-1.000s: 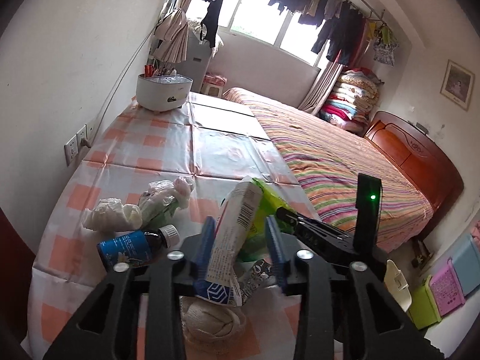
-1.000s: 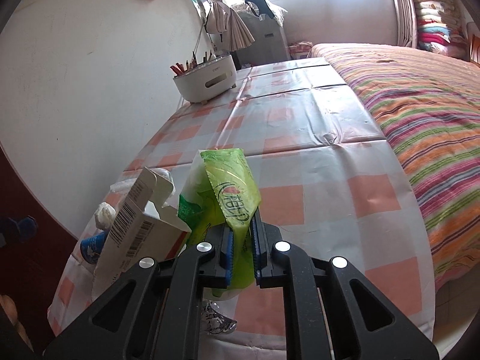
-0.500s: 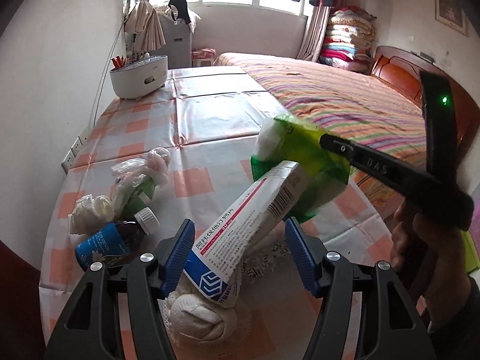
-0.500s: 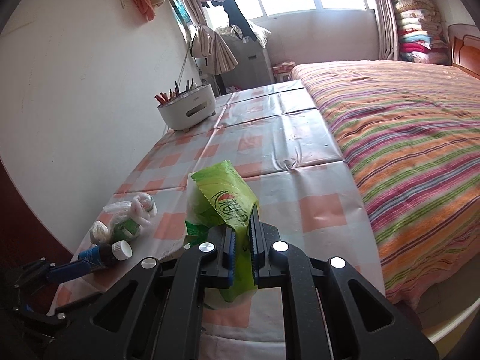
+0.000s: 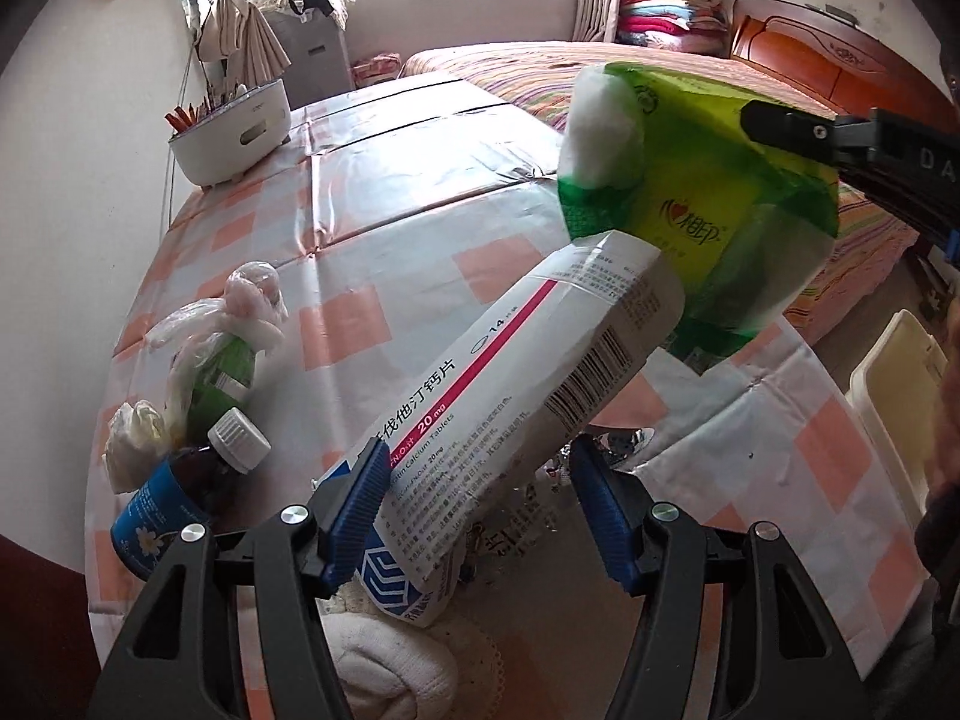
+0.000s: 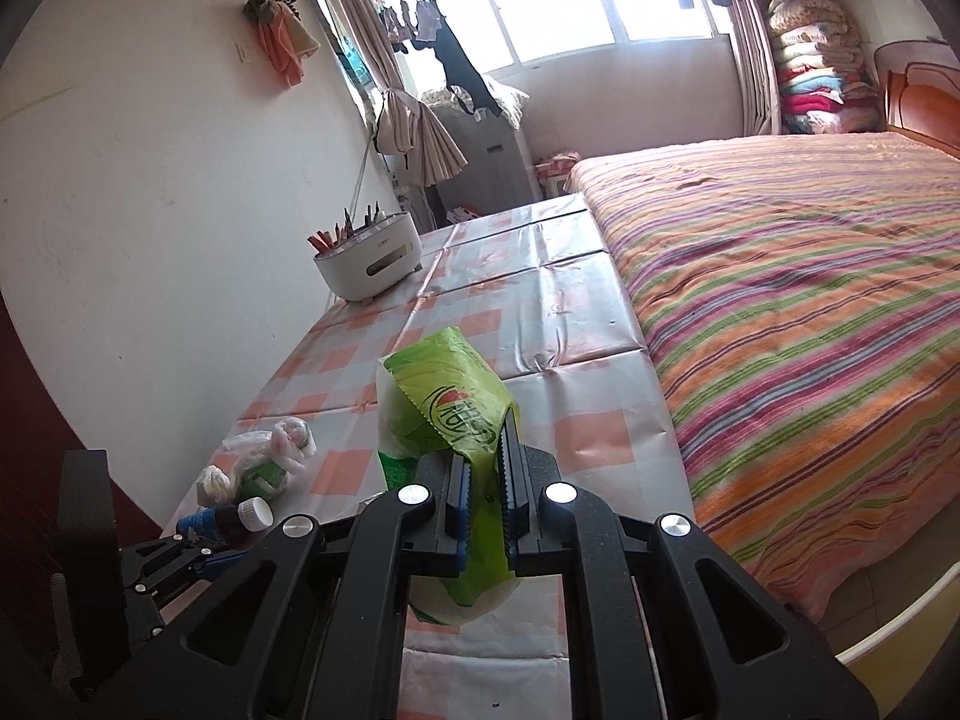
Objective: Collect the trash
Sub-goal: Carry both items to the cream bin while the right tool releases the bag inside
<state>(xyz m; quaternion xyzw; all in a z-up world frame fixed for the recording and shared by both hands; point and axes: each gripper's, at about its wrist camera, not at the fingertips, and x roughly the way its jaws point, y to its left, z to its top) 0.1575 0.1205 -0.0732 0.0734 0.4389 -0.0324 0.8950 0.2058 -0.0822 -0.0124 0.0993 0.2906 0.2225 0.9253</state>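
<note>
- At the far left of your worktop, the blue-labelled bottle, the crumpled tissue and the bagged green item lie untouched, just as they did a second ago; that trash is not yet collected
- Your left claw was closed on the medicine box a second ago and now stands wide open. The box leans slanted between the fingers, against the left pad and clear of the right, its lower end on the white cloth, so you have released it
- The box's upper end sits just under the green tissue pack; whether they touch is unclear
- Your right claw is clamped on that pack's wrapper, and it has lifted the pack off the worktop since a second ago
- To the right, a pale bin stands on the floor beside the worktop, likely where the pack goes next
</note>
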